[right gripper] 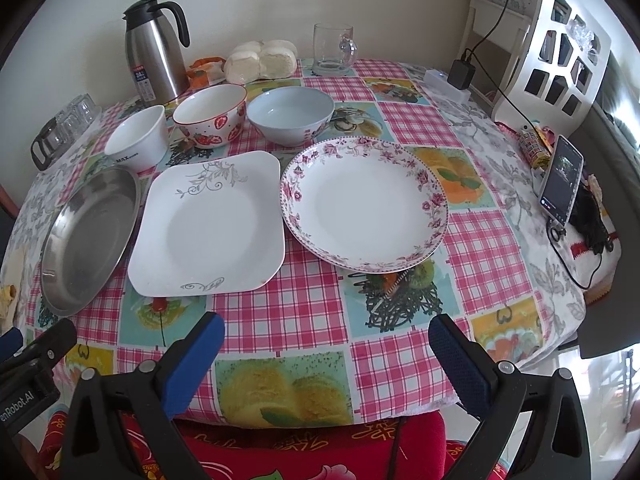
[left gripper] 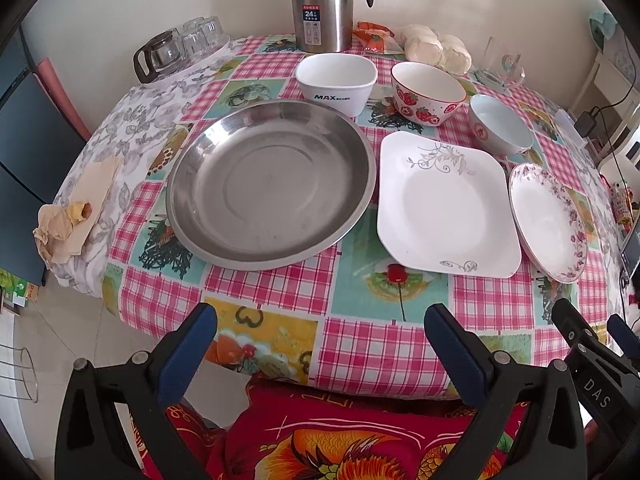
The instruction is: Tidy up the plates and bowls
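Six dishes: steel pan (left gripper: 268,184), square plate (left gripper: 444,204), floral plate (right gripper: 364,204) in front; three bowls (right gripper: 210,116) behind, all bare inside.
Cut off: thermos (left gripper: 326,4) lid.
Left gripper (left gripper: 320,320): spread wide, holding nothing.
Right gripper (right gripper: 328,330): same, near table (right gripper: 320,320) edge.

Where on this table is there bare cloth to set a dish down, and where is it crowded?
Free: the near strip of cloth before the square plate and floral plate, and right of the floral plate. Crowded: the bowls by the flask.
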